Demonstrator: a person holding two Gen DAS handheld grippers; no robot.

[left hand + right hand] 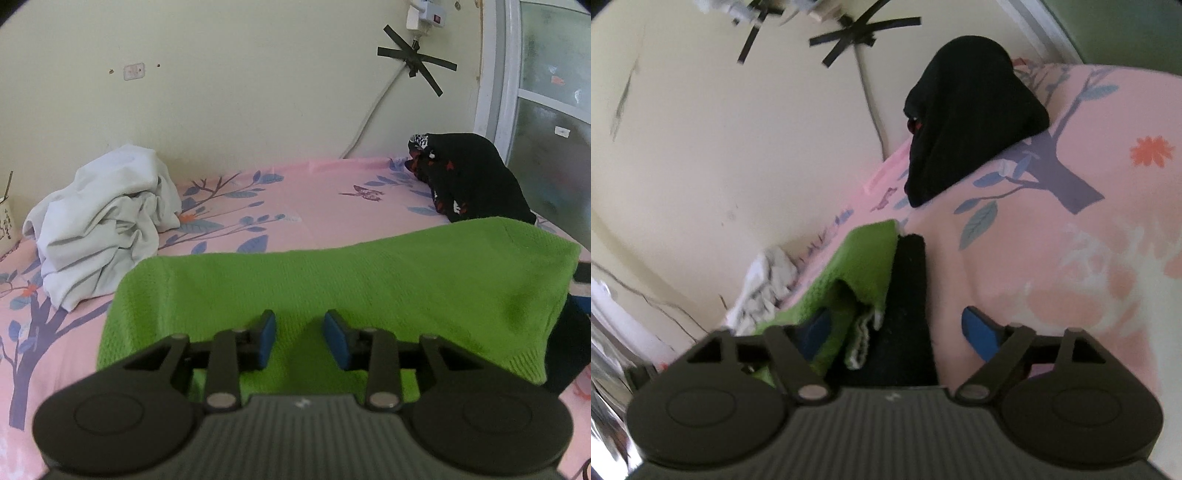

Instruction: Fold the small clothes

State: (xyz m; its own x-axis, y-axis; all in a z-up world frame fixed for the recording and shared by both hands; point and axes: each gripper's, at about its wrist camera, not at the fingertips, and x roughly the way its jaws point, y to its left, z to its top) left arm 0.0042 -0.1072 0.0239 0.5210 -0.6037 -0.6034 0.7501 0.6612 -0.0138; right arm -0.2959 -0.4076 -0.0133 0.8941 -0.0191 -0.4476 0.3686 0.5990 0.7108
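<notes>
A green knitted garment (332, 291) lies folded on the pink floral bed sheet (306, 199), on top of a black garment (565, 350) that shows at its right edge. My left gripper (300, 338) is open, its blue pads just above the green cloth. In the right wrist view the green garment (860, 258) and the black garment (905, 314) lie between my right gripper's (897, 332) wide-open fingers; the left pad is partly hidden under the green edge. The view is tilted.
A crumpled white garment (107, 221) lies at the back left of the bed. A black patterned garment (469, 177) is heaped at the back right near the window frame (495, 74). A cable (369, 114) taped to the wall hangs down behind the bed.
</notes>
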